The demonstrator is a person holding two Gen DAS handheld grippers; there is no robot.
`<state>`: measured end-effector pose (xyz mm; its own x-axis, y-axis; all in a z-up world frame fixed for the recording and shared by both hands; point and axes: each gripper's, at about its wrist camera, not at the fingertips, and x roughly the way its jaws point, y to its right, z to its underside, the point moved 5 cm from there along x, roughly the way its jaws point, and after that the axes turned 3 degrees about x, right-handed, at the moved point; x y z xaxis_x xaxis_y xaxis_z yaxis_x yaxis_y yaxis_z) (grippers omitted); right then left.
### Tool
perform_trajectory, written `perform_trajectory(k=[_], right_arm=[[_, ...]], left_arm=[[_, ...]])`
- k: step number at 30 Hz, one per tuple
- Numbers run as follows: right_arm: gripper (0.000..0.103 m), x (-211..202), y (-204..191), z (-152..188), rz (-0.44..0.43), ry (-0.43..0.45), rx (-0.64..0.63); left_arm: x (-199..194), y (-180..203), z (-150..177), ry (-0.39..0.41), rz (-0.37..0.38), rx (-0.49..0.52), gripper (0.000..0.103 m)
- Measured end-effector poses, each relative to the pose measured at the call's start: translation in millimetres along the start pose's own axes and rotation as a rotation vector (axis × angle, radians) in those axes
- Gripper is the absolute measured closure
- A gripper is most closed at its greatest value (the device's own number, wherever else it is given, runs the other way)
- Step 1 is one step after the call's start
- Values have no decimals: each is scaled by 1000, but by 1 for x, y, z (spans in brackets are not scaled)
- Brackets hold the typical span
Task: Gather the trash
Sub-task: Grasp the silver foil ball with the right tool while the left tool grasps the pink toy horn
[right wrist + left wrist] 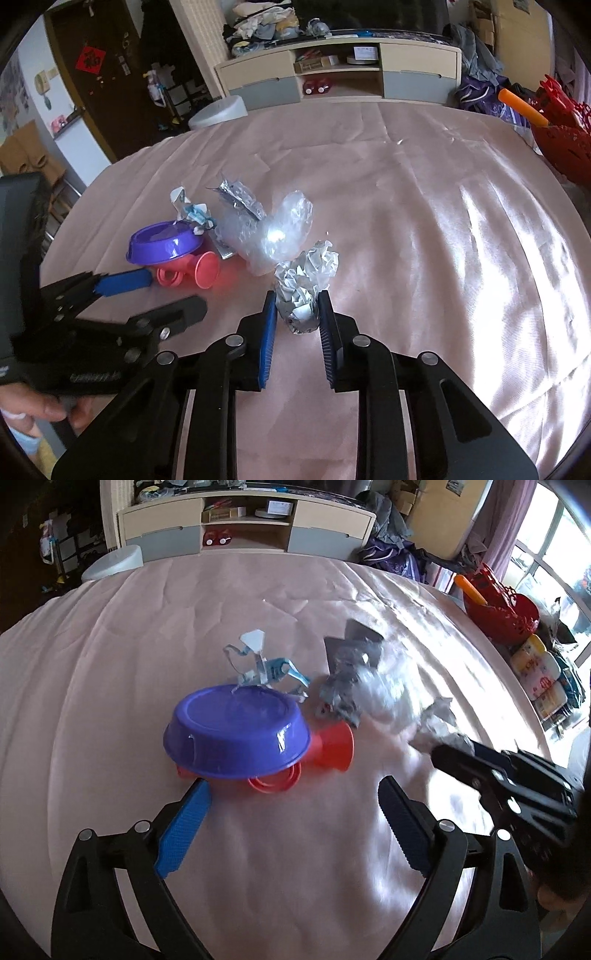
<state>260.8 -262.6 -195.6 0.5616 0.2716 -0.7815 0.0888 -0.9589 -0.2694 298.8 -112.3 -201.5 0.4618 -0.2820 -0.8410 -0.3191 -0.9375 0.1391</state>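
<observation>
- Right, my right gripper (297,308) pinches the crumpled foil wad (306,284) above the pink bedcover (424,221).
- My left gripper (295,805) hangs wide, holding nothing.
- Foil crushes easily (slippery too); a loose pinch could drop it.

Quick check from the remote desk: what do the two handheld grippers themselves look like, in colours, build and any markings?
Both look alike: the left gripper and the right gripper have matte black linkage arms joined by round silver pins, each ending in two flat blue fingers with a ribbed, textured grip face. No cables or markings show. A bare hand holds the left one's handle.
</observation>
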Motion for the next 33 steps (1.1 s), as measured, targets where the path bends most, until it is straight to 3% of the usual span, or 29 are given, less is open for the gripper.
perform_trajectory(k=[4,6,10,14,17,21,23,26,28,29,30,33], right_arm=[[79,1,4,0,-2,-7,0],[79,3,4,1,-3,-11,0],[79,0,2,1,-10,-7,-2],[79,-6,1,5,-12,3,-3],[79,-11,3,8,-10,10,1],[79,-14,0,10,-14,15,5],[80,-14,-3,11,-21,15,4],[80,-14,-8,13,-31,14,1],[79,-14,-9,12,-37,16,2],[79,-14,-9,12,-40,17,3],[79,-14,-9,12,-42,18,5],[79,-15,-8,10,-49,21,14]], left_arm=[[5,1,-8,10,-18,10,20],[6,0,-10,16,-30,18,33],[4,-3,-14,28,-30,20,48],[2,-2,-11,28,-24,33,74],[-2,-3,-6,26,-25,40,76],[-8,-4,1,29,-19,51,91],[-10,-4,3,33,-17,57,93],[-13,-7,4,38,-9,40,92],[-15,-10,3,44,-10,19,68],[-15,-9,2,45,-18,19,45],[-15,-10,1,49,-41,23,35],[-12,-18,-3,46,-87,9,27]])
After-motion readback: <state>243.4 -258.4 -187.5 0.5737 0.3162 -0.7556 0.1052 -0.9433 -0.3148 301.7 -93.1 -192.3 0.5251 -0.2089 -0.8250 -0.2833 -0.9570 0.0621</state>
